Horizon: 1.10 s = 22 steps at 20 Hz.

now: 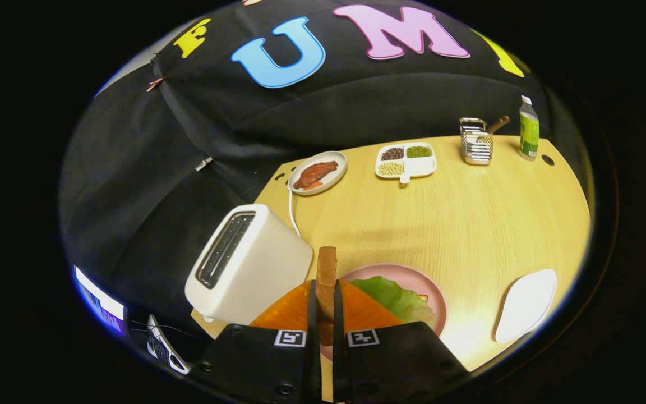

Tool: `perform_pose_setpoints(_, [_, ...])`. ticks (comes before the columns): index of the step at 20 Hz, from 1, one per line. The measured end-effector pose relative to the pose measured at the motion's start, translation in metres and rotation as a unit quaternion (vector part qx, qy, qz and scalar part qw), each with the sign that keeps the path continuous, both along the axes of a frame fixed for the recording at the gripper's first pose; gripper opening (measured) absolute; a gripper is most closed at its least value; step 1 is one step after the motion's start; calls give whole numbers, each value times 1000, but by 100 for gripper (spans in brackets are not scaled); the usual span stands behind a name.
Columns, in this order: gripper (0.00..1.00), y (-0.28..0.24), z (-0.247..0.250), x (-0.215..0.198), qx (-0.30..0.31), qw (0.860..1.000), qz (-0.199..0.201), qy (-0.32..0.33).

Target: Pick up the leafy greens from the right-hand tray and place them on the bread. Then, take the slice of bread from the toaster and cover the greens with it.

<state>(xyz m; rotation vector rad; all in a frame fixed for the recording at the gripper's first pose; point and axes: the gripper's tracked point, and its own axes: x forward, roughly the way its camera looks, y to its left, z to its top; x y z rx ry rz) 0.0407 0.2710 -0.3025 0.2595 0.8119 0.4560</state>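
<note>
- hand-held gripper is pinching the brown toast slice upright by its flat faces, over the round pink plate
- green lettuce leaf is lying there already
- toast's looking light, stiff, crumbly, so I'd grip gently near the lower edge

A slice of bread stands on edge between the fingers, both pressing its sides, held above the near edge of the desk. Just beyond and right of the fingers sits a plate with leafy greens on it. The toaster stands at the desk's near left corner, left of the plate, its cord running back toward a dish of meat at the far left edge. Right of that dish, along the far edge, lie a divided tray of grains, a wire rack, and a bottle near the far right corner. An empty tray lies by the near right edge.
</note>
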Motion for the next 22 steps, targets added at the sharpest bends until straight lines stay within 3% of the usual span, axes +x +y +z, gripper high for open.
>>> perform_pose_setpoints(9, [13, -42, -35, -2, -19, 998, -53, 42])
perform_pose_setpoints(14, [19, -66, -57, -10, -46, 994, -79, 60])
perform_pose_setpoints(18, [33, -80, -68, -13, -60, 991, -95, 75])
perform_pose_setpoints(19, [43, -86, -70, -13, -73, 990, -99, 74])
perform_pose_setpoints(20, [46, -91, -72, -12, -82, 989, -103, 72])
perform_pose_setpoints(21, [55, -93, -69, -12, -82, 989, -106, 69])
perform_pose_setpoints(22, [76, -95, -67, -11, -81, 988, -109, 67])
